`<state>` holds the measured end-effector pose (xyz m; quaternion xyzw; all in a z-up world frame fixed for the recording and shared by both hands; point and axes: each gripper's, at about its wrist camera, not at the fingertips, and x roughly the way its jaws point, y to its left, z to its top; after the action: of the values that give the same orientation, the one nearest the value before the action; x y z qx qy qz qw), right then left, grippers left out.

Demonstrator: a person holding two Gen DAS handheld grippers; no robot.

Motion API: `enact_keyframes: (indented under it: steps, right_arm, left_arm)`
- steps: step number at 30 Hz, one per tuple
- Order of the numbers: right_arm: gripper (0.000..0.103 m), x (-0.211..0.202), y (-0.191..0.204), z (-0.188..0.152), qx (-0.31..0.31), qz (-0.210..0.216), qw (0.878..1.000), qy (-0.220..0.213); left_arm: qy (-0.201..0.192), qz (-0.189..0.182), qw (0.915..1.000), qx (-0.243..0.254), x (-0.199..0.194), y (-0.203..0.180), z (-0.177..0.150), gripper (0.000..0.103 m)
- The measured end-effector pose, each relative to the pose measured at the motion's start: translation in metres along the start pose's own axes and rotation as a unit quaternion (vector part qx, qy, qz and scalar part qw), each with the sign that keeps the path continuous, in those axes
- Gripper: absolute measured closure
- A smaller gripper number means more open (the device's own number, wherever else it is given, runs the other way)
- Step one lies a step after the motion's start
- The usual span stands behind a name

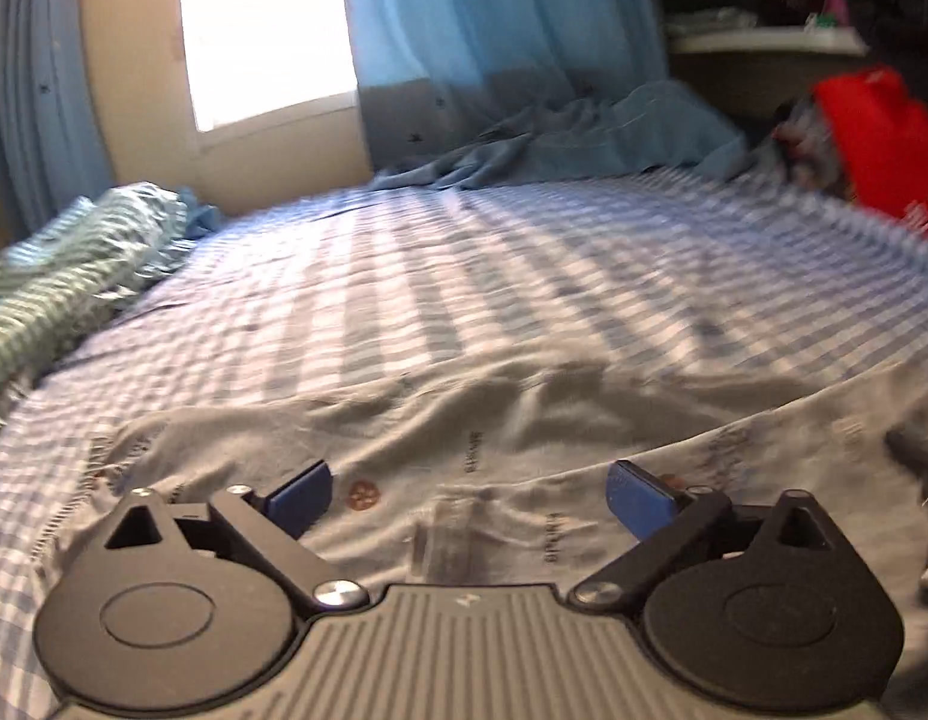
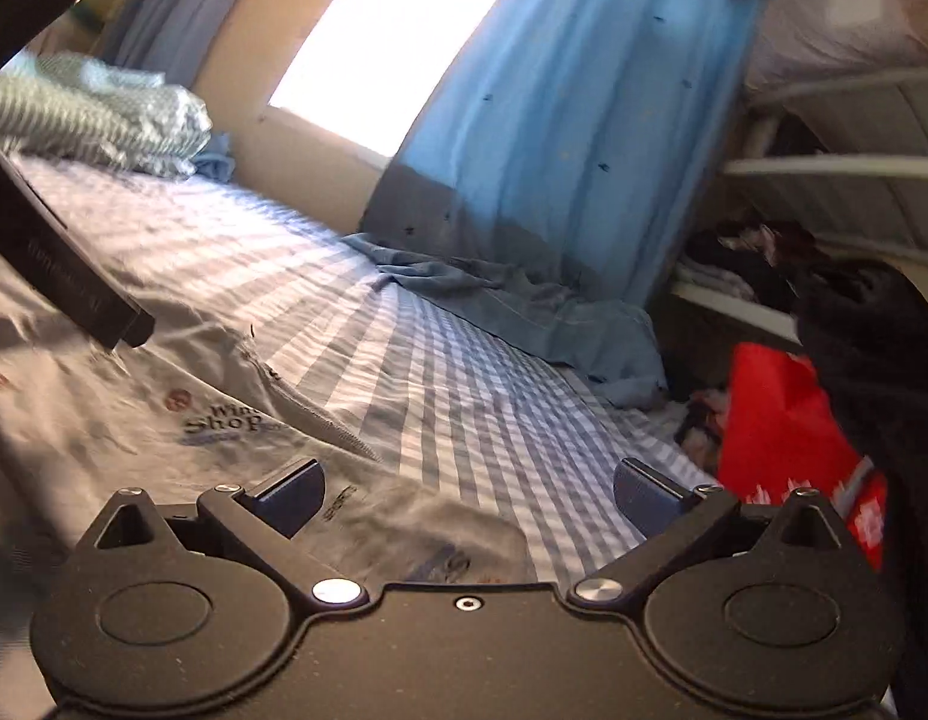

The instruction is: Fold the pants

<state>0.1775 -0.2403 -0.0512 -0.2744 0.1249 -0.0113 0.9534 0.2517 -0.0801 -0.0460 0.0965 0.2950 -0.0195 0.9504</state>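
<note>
The pale printed pants (image 1: 464, 438) lie spread on the checked bed (image 1: 464, 276), just under both tongs. Left tongs (image 1: 469, 501) and right tongs (image 2: 469, 495) gape wide, holding nothing. For a neat fold, I'd pinch matching edges and keep the cloth taut. Only the right view shows the pants' edge at 9 o'clock and the left tool above it
</note>
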Motion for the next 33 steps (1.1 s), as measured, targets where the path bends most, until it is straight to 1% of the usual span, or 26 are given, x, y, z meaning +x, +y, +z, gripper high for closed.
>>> enact_keyframes:
  steps: [1,2,3,4,5,6,7,8,9,10,11,12,14,16,17,18,20,22,23,25,26,27,29,30,31,33]
  right_arm:
    - [0.001,0.010,0.000,-0.002,-0.026,0.013,1.000,-0.006]
    - [0.001,0.017,0.002,-0.006,-0.054,0.015,0.998,-0.013]
    - [0.001,0.024,0.003,-0.010,-0.084,0.009,0.996,-0.012]
    - [0.001,0.032,0.002,-0.016,-0.105,0.002,0.994,-0.003]
    - [0.001,0.041,-0.006,-0.022,-0.100,0.003,0.995,0.004]
    - [0.001,0.050,-0.021,-0.026,-0.062,0.014,0.998,0.022]
    - [0.001,0.061,-0.035,-0.026,-0.035,0.011,0.998,0.049]
    - [0.001,0.067,-0.043,-0.028,-0.030,-0.008,0.998,0.060]
    - [0.001,0.075,-0.051,-0.035,-0.037,-0.042,0.996,0.068]
    - [0.001,0.079,-0.058,-0.041,-0.032,-0.055,0.995,0.083]
    - [0.001,0.082,-0.066,-0.044,-0.009,-0.040,0.995,0.093]
    - [0.001,0.084,-0.070,-0.043,-0.002,-0.035,0.995,0.098]
    - [0.001,0.083,-0.066,-0.046,-0.043,-0.057,0.994,0.088]
    - [0.001,0.072,-0.067,-0.042,-0.042,-0.086,0.991,0.092]
    - [0.002,0.060,-0.068,-0.038,-0.035,-0.100,0.991,0.087]
    - [0.002,0.043,-0.067,-0.035,-0.024,-0.105,0.991,0.074]
    - [0.001,0.007,-0.056,-0.028,-0.017,-0.093,0.994,0.049]
    - [0.001,-0.019,-0.033,-0.030,-0.053,-0.082,0.995,0.028]
    - [0.001,-0.027,-0.022,-0.033,-0.074,-0.081,0.993,0.032]
    - [0.001,-0.033,-0.009,-0.045,-0.097,-0.088,0.990,0.055]
    - [0.001,-0.034,-0.009,-0.054,-0.094,-0.094,0.989,0.066]
    - [0.001,-0.039,-0.015,-0.062,-0.061,-0.102,0.991,0.061]
    - [0.001,-0.042,-0.030,-0.075,0.006,-0.107,0.992,0.072]
    - [0.001,-0.043,-0.035,-0.079,0.034,-0.107,0.991,0.072]
    - [0.001,-0.044,-0.036,-0.079,0.038,-0.113,0.990,0.076]
    - [0.001,-0.046,-0.032,-0.070,0.021,-0.125,0.988,0.092]
  left_arm:
    - [0.019,0.013,0.9997,-0.007,0.009,0.002,-0.004,0.008]
    - [0.035,0.012,0.9990,-0.027,0.018,0.008,-0.008,0.006]
    - [0.039,-0.005,0.9973,-0.062,0.022,0.018,-0.011,0.003]
    - [0.049,-0.020,0.9941,-0.095,0.024,0.029,-0.011,0.002]
    - [0.054,-0.023,0.9918,-0.114,0.025,0.037,-0.011,0.002]
    - [0.054,-0.021,0.9915,-0.117,0.026,0.040,-0.012,0.001]
    - [0.053,-0.020,0.9918,-0.114,0.026,0.040,-0.013,0.001]
    - [0.052,-0.014,0.9927,-0.108,0.024,0.038,-0.014,0.001]
    - [0.052,-0.009,0.9934,-0.102,0.023,0.037,-0.013,0.000]
    - [0.052,-0.007,0.9935,-0.101,0.023,0.036,-0.014,0.000]
    - [0.051,-0.008,0.9932,-0.104,0.022,0.037,-0.014,0.000]
    - [0.052,-0.010,0.9929,-0.107,0.022,0.037,-0.014,0.000]
    - [0.052,-0.012,0.9927,-0.108,0.022,0.036,-0.014,0.000]
    - [0.044,-0.013,0.9929,-0.110,0.017,0.039,-0.012,0.002]
    - [0.035,-0.007,0.9934,-0.109,0.010,0.039,-0.012,0.003]
    - [0.022,-0.002,0.9943,-0.105,-0.001,0.039,-0.013,0.003]
    - [-0.012,-0.003,0.9964,-0.084,-0.026,0.033,-0.017,0.001]
    - [-0.034,-0.007,0.9978,-0.057,-0.043,0.021,-0.023,0.000]
    - [-0.028,-0.002,0.9990,-0.036,-0.045,0.012,-0.027,0.000]
    - [0.008,0.020,0.9998,0.004,-0.037,-0.002,-0.037,0.000]
    - [0.018,0.018,0.9997,0.000,-0.033,0.000,-0.039,0.000]
    - [0.017,0.008,0.9996,-0.019,-0.035,0.006,-0.038,0.000]
    - [0.037,0.008,0.9972,-0.064,-0.029,0.021,-0.039,0.000]
    - [0.045,-0.011,0.9950,-0.088,-0.022,0.033,-0.041,0.000]
    - [0.047,-0.026,0.9925,-0.109,-0.021,0.041,-0.042,0.000]
    - [0.041,-0.031,0.9913,-0.121,-0.022,0.047,-0.045,0.000]
